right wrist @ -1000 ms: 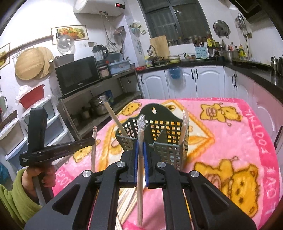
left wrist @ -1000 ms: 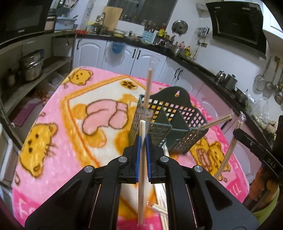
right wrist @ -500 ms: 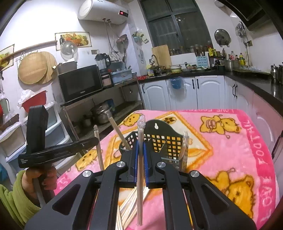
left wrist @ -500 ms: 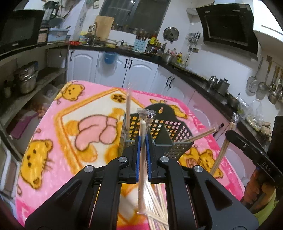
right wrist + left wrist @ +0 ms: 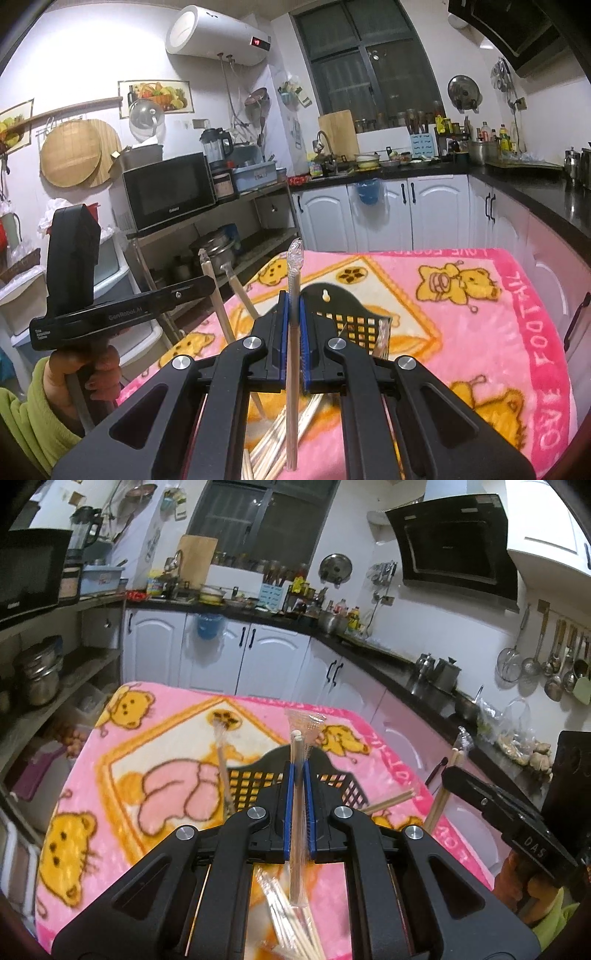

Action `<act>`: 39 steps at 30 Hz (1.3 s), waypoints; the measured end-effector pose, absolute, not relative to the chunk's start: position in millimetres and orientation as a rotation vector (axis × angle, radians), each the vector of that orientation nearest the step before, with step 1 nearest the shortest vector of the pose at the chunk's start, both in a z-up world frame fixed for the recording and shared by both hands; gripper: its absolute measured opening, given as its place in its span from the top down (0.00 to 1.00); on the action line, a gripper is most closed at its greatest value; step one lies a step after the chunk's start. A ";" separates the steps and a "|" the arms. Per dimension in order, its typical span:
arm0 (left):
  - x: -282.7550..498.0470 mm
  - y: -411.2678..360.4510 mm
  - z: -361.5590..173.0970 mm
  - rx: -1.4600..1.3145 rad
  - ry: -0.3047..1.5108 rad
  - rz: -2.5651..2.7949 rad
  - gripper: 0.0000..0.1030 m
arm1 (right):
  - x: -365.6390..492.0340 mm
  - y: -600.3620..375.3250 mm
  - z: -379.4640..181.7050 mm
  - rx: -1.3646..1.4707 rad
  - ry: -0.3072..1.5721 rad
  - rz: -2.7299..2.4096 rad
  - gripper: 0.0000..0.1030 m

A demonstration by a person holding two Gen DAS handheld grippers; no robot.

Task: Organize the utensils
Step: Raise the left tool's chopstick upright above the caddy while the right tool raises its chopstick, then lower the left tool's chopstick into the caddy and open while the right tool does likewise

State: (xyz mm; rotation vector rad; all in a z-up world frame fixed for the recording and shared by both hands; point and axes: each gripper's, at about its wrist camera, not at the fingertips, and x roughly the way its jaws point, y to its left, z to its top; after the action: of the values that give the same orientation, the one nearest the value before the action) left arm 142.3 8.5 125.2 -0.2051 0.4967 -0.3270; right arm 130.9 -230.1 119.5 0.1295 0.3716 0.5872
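My left gripper (image 5: 297, 771) is shut on a plastic-wrapped pair of chopsticks (image 5: 296, 812), held upright. My right gripper (image 5: 292, 301) is shut on another wrapped pair of chopsticks (image 5: 293, 354), also upright. A dark slotted utensil basket (image 5: 343, 786) stands on the pink blanket just beyond both grippers; it also shows in the right wrist view (image 5: 354, 314). One wrapped pair (image 5: 222, 768) stands in its left part. Loose wrapped chopsticks (image 5: 291, 919) lie on the blanket beneath the grippers.
The pink bear-print blanket (image 5: 122, 775) covers the table. The other hand-held gripper shows at the right of the left wrist view (image 5: 509, 830) and the left of the right wrist view (image 5: 110, 314). White cabinets and a black counter (image 5: 535, 192) ring the table.
Both grippers have risen and drawn back with their chopsticks. The basket now sits lower in both views and is largely hidden behind the fingers.
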 end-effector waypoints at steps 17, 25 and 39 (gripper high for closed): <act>155.5 -5.0 160.6 -0.202 0.416 -0.359 0.97 | 138.7 -231.9 152.7 0.133 0.286 0.575 0.94; 163.9 -7.6 181.7 -0.216 0.356 -0.349 0.97 | 142.4 -231.3 175.6 0.125 0.219 0.569 0.94; 186.6 -13.3 189.1 -0.203 0.313 -0.294 0.97 | 167.9 -228.7 201.3 0.098 0.119 0.509 0.94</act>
State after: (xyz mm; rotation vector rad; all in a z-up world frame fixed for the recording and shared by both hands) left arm 186.6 -13.3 189.1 -0.2027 0.3127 -0.2939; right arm 167.9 -228.7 201.3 0.0981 0.1193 0.5087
